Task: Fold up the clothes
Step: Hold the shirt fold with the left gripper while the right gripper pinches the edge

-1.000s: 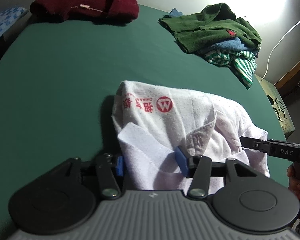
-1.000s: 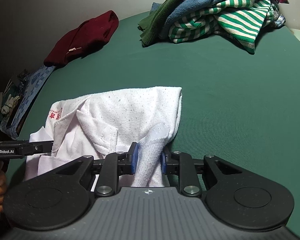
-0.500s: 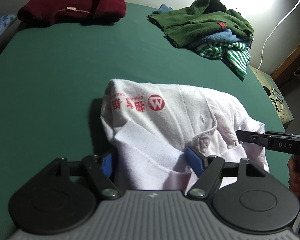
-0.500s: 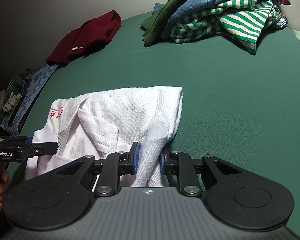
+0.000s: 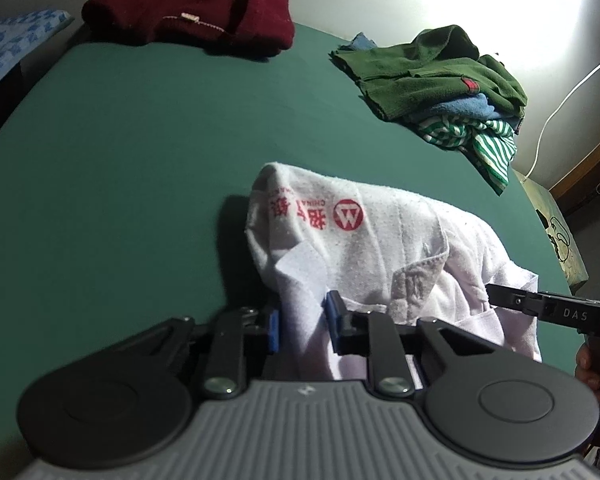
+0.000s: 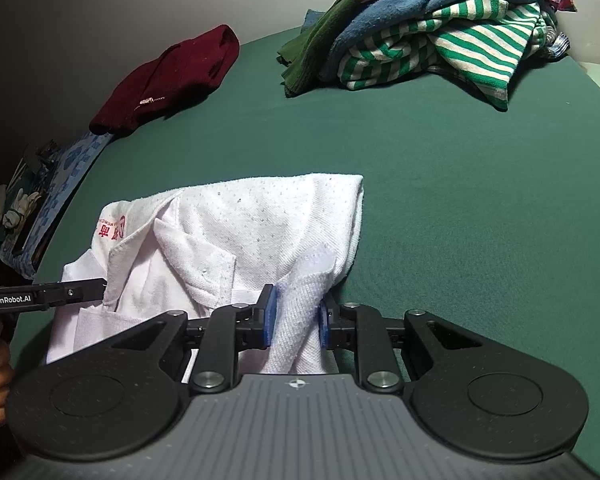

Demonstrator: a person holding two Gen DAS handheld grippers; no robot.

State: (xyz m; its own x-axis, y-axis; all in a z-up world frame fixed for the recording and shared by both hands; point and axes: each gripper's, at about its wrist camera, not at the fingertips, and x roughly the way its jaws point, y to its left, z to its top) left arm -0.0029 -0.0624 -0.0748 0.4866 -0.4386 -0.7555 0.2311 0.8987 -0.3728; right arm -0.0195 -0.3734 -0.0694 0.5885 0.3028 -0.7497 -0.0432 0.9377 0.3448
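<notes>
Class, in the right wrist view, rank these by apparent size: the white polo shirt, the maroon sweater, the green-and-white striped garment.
1. White polo shirt, though it lies nearest the camera.
2 and 3. Green-and-white striped garment and maroon sweater: look alike, unranked.

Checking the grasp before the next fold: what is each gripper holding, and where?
Both hold the white polo shirt by its near edge: left gripper, right gripper.

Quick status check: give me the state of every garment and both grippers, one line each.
white polo shirt: partly folded on the table, near edge gripped at two points.
left gripper: shut on a fold of the shirt.
right gripper: shut on a fold of the shirt.
maroon sweater: folded, lying at the far edge.
pile of clothes: unfolded, heaped.
</notes>
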